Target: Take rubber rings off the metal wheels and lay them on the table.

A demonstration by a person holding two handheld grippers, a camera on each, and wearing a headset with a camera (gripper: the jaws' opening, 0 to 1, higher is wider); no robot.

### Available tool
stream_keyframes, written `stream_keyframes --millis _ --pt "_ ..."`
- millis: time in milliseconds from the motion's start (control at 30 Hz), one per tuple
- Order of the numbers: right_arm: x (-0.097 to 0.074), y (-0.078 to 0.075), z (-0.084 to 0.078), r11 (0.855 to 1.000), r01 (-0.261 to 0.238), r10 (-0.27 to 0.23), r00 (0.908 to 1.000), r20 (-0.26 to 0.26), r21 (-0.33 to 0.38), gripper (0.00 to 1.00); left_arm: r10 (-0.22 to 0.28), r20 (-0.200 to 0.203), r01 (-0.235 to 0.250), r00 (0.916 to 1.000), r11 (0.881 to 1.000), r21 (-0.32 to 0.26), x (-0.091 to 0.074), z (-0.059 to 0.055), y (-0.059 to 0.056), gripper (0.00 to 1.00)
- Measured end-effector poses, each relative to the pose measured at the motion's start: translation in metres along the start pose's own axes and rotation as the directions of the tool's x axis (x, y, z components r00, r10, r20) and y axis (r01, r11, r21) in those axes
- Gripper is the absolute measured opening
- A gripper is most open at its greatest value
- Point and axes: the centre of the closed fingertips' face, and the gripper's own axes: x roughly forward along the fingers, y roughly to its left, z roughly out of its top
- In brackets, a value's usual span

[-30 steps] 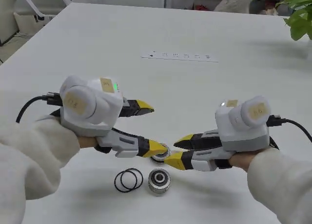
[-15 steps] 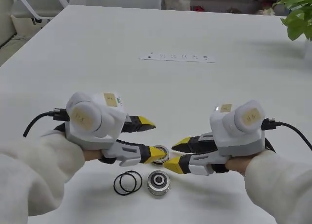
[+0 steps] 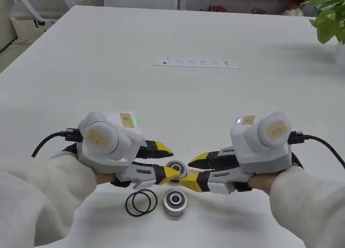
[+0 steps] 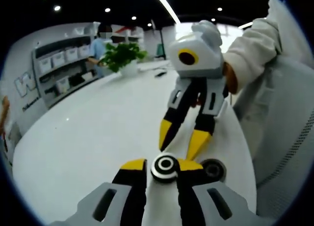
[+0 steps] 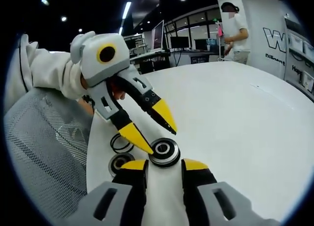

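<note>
Two rubber rings (image 3: 141,201), overlapped, flat on the white table (image 3: 108,54) at bottom centre of the head view, just left of the lower wheel (image 3: 175,200). Directly above, the upper wheel (image 3: 176,168) — ringed by four yellow tips. Left gripper (image 3: 169,160) from the left, jaws spread, lower tip touching the wheel's rim. Right gripper (image 3: 190,170) from the right, jaws likewise spread, tips just beside it. Farther up, a white power strip (image 3: 197,63); upper right, plant leaves (image 3: 328,16).
</note>
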Motion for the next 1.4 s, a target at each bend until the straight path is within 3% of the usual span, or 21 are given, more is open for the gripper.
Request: stream_keyframes --millis 400,1000,1333,1400 --pt "0.0033 0.0028 -0.0018 1.000 -0.003 0.003 0.9999 -0.011 -0.025 0.21 -0.027 -0.012 0.027 0.9996 0.999 -0.034 0.0037 -0.0041 -0.0074 0.15" --pt "0.0037 0.0016 -0.0027 0.999 -0.009 0.008 0.9999 -0.010 -0.045 0.17 -0.027 0.009 0.028 0.9996 0.996 -0.082 0.0017 -0.0035 -0.0071 0.14" --pt "0.0013 0.0009 -0.0052 1.000 -0.014 0.014 0.9997 -0.022 -0.024 0.12 -0.021 0.011 0.022 0.9997 0.996 -0.088 0.0022 -0.0036 -0.0066 0.14" --pt "0.0007 0.0005 -0.0060 1.000 -0.014 0.015 0.9996 -0.023 0.009 0.11 -0.021 0.011 0.022 0.9997 0.996 -0.087 0.0023 -0.0034 -0.0067 0.14"
